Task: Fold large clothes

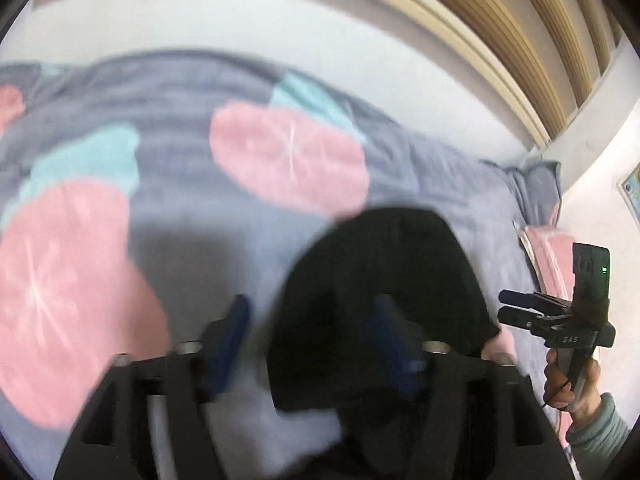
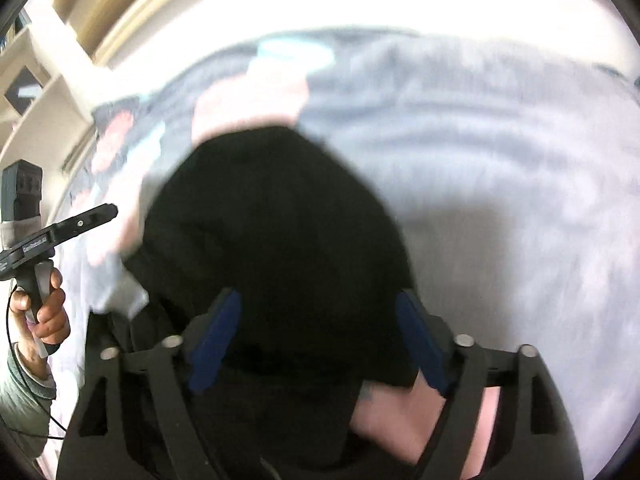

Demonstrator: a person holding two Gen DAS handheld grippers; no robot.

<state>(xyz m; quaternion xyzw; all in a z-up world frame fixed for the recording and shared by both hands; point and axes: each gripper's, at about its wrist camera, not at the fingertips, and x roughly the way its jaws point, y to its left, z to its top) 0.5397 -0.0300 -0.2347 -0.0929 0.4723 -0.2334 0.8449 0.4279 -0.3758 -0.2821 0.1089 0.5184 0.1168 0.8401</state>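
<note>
A black garment [image 1: 384, 300] lies bunched on the bed, on a grey-blue bedspread [image 1: 192, 128] printed with big pink circles and turquoise patches. There are no boxes or baskets anywhere in sight.

The left gripper [image 1: 312, 332] hangs over the garment with its blue fingers [image 1: 232, 332] spread apart; one is over the bedspread, the other over the black cloth, and nothing is caught between them. The right gripper [image 2: 320, 336] is likewise released, its blue fingers [image 2: 216, 340] wide on either side of the garment's near part, not pinching it.

Only the left wrist view shows the pillow [image 1: 540, 188] at the far corner of the bed and the wooden slatted panel [image 1: 520, 40] on the wall behind. It also catches the right gripper off to the side with its fingers parted, held in the right hand [image 1: 572, 384]. The right wrist view alone shows pale shelves [image 2: 36, 92] and the left hand [image 2: 44, 312] around the left gripper's handle. Both views are blurred.
</note>
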